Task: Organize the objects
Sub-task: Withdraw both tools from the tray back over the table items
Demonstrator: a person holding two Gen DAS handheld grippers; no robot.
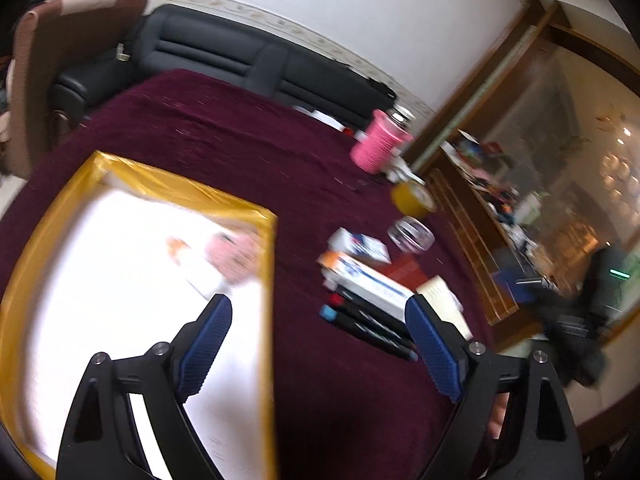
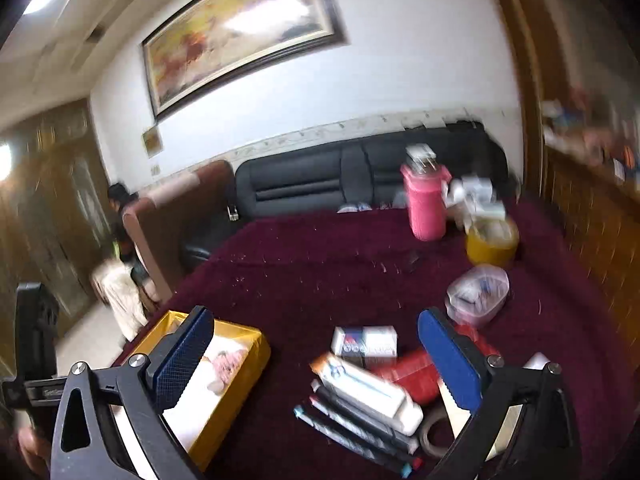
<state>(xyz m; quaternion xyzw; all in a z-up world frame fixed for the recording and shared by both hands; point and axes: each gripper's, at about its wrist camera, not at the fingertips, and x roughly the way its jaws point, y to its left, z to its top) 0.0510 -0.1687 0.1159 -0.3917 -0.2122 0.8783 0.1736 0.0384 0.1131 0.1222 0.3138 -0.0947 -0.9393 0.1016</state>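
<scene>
A yellow-taped box (image 1: 240,208) with a white inside lies on the maroon cloth and holds a pink item (image 1: 236,256). My left gripper (image 1: 319,302) hangs open and empty above the box's right edge. Right of the box lies a pile: a white-orange carton (image 1: 368,280), black markers (image 1: 368,328), a small white-blue box (image 1: 360,244) and a red box (image 1: 404,272). My right gripper (image 2: 317,315) stands wide open and empty above the cloth, between the yellow box (image 2: 240,380) and the carton (image 2: 368,388), with the markers (image 2: 352,428) near its right finger.
A clear plastic tub (image 2: 478,294), a yellow tape roll (image 2: 491,242) and a pink cup (image 2: 426,208) stand at the table's far right. A black sofa (image 2: 304,184) and a brown chair (image 2: 180,216) lie beyond the table. A wooden cabinet (image 1: 480,280) runs along the right.
</scene>
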